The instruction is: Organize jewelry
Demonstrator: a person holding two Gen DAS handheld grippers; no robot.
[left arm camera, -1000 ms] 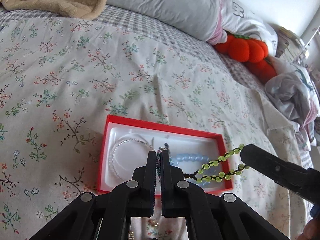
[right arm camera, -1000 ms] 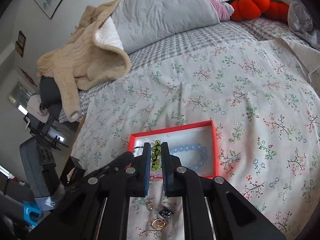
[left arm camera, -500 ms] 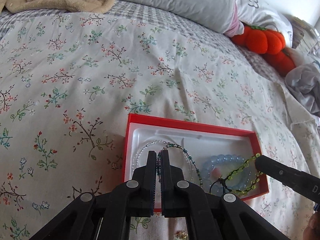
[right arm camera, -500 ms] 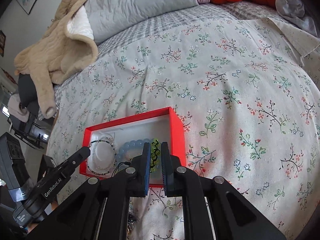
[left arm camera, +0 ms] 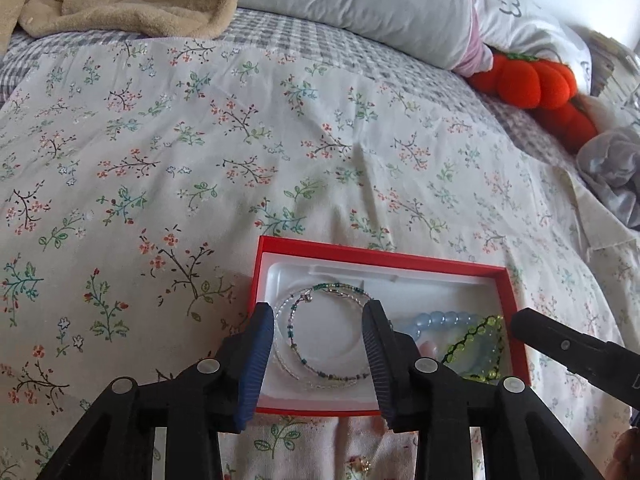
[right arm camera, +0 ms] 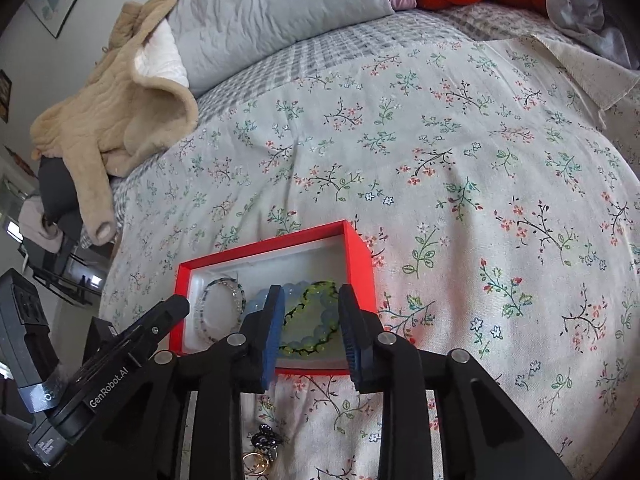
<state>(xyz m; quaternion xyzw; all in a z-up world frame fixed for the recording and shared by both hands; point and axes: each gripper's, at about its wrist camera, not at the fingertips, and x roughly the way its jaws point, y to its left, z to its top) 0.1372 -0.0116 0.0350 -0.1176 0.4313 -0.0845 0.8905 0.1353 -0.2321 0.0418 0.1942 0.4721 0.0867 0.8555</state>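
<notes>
A red jewelry box (left arm camera: 400, 261) with a white liner lies on the floral bedspread; it also shows in the right wrist view (right arm camera: 362, 254). My left gripper (left arm camera: 318, 316) is open just above its left half, over a thin blue-green beaded bracelet (left arm camera: 320, 330) and a clear one. My right gripper (right arm camera: 312, 300) is open over the right half, above a green bead bracelet (right arm camera: 316, 316) lying on a pale blue bead bracelet (right arm camera: 298, 344). Both are empty. The right gripper's tip (left arm camera: 536, 328) shows in the left wrist view.
Loose rings and a dark trinket (right arm camera: 262, 450) lie on the bedspread in front of the box. A beige fleece garment (right arm camera: 116, 120), grey pillows (left arm camera: 360, 4) and an orange plush pumpkin (left arm camera: 528, 80) are at the head of the bed. The bed edge drops off at left (right arm camera: 108, 248).
Both grippers have opened. The left has let go of the blue-green bracelet and the right has let go of the green bracelet; both now lie in the box.
</notes>
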